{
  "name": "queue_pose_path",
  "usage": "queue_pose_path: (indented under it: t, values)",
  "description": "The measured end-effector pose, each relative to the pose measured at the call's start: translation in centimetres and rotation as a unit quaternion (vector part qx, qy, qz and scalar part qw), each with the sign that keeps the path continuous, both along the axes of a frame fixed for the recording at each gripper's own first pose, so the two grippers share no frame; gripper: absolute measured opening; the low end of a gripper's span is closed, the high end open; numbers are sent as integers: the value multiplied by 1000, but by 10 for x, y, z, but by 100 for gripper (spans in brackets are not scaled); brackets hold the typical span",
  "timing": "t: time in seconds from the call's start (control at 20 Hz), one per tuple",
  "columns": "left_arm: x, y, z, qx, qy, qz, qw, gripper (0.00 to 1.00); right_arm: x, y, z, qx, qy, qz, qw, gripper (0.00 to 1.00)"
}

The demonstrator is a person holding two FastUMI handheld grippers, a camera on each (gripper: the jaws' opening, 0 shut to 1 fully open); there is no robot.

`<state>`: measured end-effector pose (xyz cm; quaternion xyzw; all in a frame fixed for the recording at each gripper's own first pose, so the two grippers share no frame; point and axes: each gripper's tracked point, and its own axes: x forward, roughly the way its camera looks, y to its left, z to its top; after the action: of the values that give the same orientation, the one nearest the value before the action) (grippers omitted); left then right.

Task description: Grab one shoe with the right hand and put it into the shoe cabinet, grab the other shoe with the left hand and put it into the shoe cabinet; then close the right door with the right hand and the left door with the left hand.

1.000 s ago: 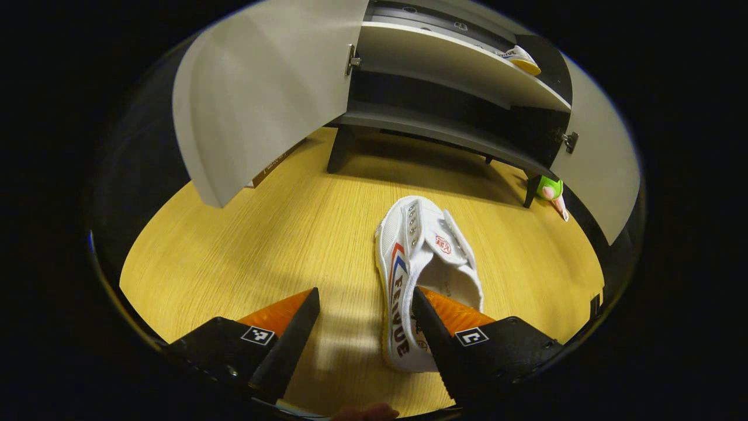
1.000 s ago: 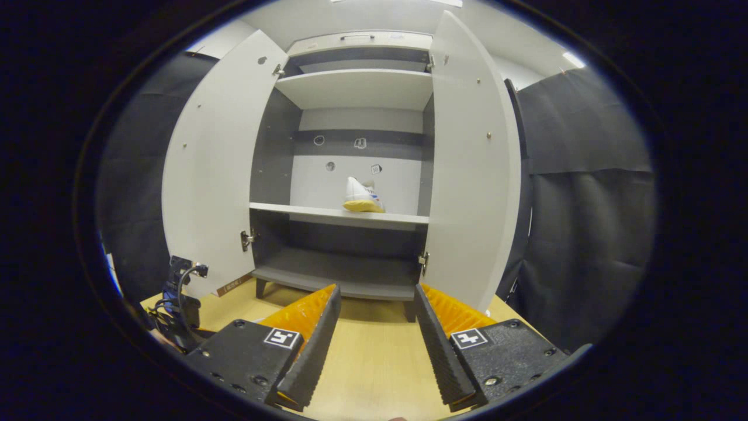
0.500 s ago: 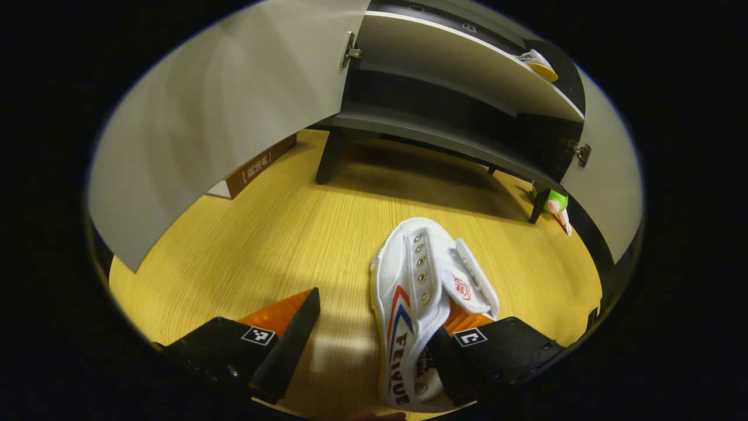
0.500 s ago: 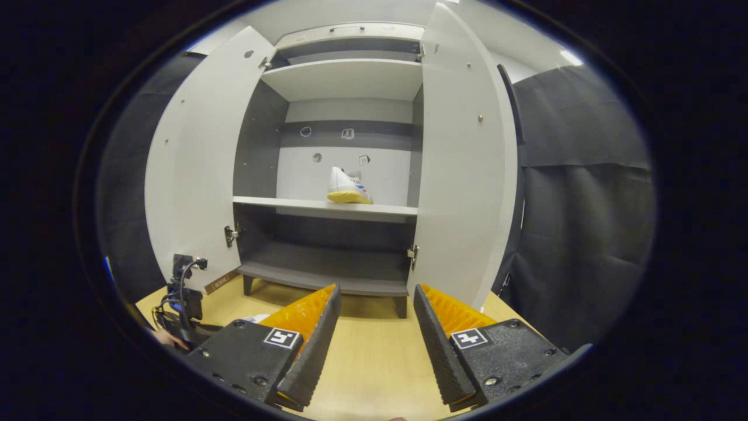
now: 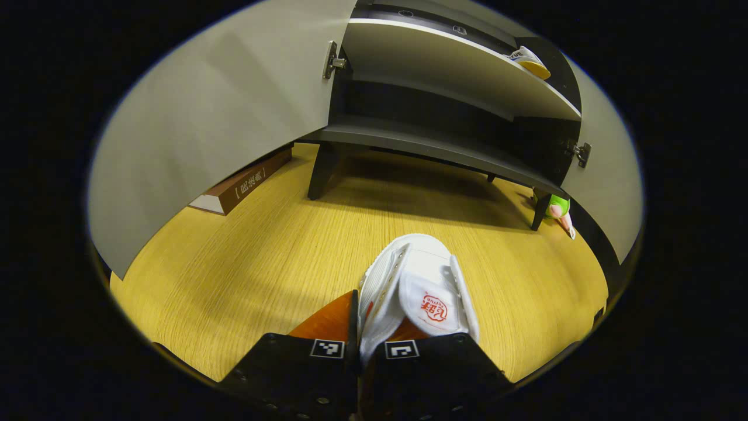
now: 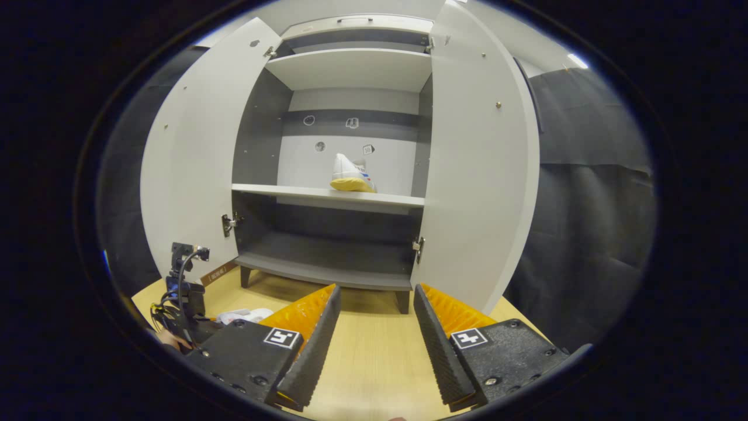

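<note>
A white shoe [image 5: 423, 286] with a red logo on its tongue rests low over the wooden floor [image 5: 263, 263]. My left gripper [image 5: 365, 318] is shut on the shoe's side wall near the heel. The other white shoe [image 6: 349, 174], yellow-soled, stands on the middle shelf [image 6: 327, 196] of the shoe cabinet, also seen as the shelved shoe [image 5: 529, 58] in the left gripper view. Both doors stand open: the left door [image 6: 193, 158] and the right door [image 6: 476, 164]. My right gripper [image 6: 374, 321] hangs open and holds nothing, facing the cabinet. The left gripper [image 6: 184, 298] and its shoe [image 6: 245, 316] show at lower left.
A brown book [image 5: 242, 182] lies on the floor under the left door. A small green toy [image 5: 555, 206] sits by the cabinet's right leg. The dark bottom shelf [image 6: 324, 272] is bare. Black cloth [image 6: 584, 204] hangs right of the cabinet.
My left gripper moved forward onto the shoe and shut on its side wall; a second ago it stood open. The right gripper drifted slightly and stays open.
</note>
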<state>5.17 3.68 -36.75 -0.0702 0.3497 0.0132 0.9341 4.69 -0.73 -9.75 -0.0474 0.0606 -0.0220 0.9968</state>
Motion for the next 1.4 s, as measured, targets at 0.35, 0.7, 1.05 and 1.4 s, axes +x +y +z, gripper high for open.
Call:
queue_pose_path:
  t: [0.35, 0.7, 1.05, 1.4]
  values:
    - [-23, 29, 72, 0, -41, 18, 999, 1, 3, 7, -4, -6, 4, 7, 1000, 80]
    - [-43, 65, 271, -8, -182, 21, 983, 0, 6, 25, -7, -3, 5, 28, 1000, 80]
    - [19, 76, 383, -3, -256, 3, 967, 0, 3, 37, -1, -13, -7, 43, 999, 80]
    - [140, 70, 399, -9, -208, 11, 978, 0, -2, 20, 4, -10, -17, 22, 1000, 80]
